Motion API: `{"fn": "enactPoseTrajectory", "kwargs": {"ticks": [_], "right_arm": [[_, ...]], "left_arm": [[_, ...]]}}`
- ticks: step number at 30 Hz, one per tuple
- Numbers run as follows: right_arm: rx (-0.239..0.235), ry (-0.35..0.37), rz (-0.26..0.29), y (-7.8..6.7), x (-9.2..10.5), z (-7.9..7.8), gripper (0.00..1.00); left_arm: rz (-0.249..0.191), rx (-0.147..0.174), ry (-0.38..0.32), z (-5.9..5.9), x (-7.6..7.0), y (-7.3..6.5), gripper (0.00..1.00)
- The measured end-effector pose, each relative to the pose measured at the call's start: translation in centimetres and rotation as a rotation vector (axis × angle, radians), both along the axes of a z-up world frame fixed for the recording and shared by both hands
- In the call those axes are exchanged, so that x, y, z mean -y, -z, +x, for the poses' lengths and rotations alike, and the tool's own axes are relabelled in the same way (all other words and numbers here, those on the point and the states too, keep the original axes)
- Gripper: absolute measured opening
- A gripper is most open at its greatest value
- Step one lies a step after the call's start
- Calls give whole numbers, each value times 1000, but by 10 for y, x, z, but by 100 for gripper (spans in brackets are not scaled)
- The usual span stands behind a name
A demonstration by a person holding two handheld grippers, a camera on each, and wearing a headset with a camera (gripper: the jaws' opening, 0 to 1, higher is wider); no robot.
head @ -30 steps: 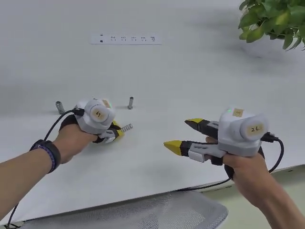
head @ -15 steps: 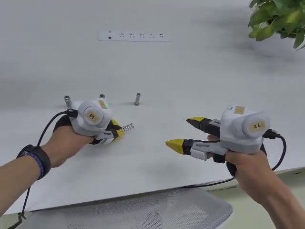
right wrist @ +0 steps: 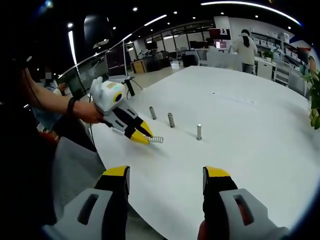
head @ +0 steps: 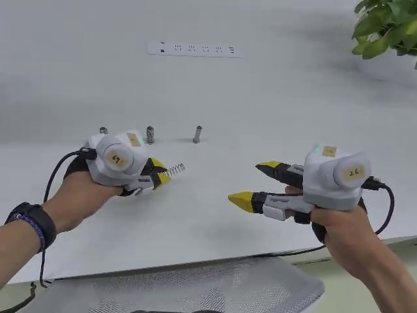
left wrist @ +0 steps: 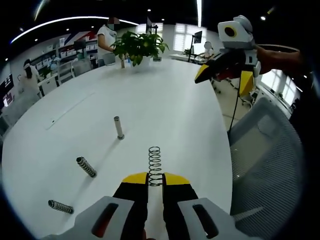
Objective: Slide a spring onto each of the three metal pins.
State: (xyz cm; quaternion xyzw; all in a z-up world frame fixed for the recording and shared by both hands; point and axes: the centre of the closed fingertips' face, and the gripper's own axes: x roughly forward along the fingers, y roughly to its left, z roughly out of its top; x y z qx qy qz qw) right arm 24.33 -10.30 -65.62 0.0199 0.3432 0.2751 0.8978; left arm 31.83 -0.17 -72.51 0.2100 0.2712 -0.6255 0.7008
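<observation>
Three metal pins stand in a row on the white table (head: 215,98). The left pin (head: 103,131) and middle pin (head: 150,135) each carry a spring; the right pin (head: 197,134) is bare. My left gripper (head: 159,176) is shut on a loose spring (head: 174,171) that sticks out past its yellow tips, in front of the pins. In the left gripper view the spring (left wrist: 155,162) stands between the shut tips (left wrist: 156,179), with the bare pin (left wrist: 119,127) ahead and to the left. My right gripper (head: 253,182) hangs open and holds nothing, to the right.
A white power strip (head: 193,49) lies at the back of the table. A green plant (head: 391,23) stands at the far right. A mesh chair (head: 195,287) sits against the near table edge. Cables trail from both grippers.
The head camera has shifted. My left gripper, still holding the spring, has drawn a little left of the bare pin, uncovering the middle pin. The right gripper has stayed open and hardly moved.
</observation>
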Motion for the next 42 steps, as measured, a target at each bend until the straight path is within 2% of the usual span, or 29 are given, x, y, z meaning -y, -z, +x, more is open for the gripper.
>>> {"fn": "enactPoseTrajectory", "kwargs": {"ticks": [9,17,25,42], "right_arm": [[5,-27,3,-1,-10,3,59],[9,-53,-7,-3,-13,5,62],[16,-75,-19,-5,-16,6,67],[36,-155,-3,-16,-35,15,67]], "left_arm": [[-26,24,-23,-6,-12,-20,2],[-59,61,-37,-6,-23,-47,2],[-88,87,-31,-8,-27,-68,2],[-109,131,10,-15,-28,-90,2]]}}
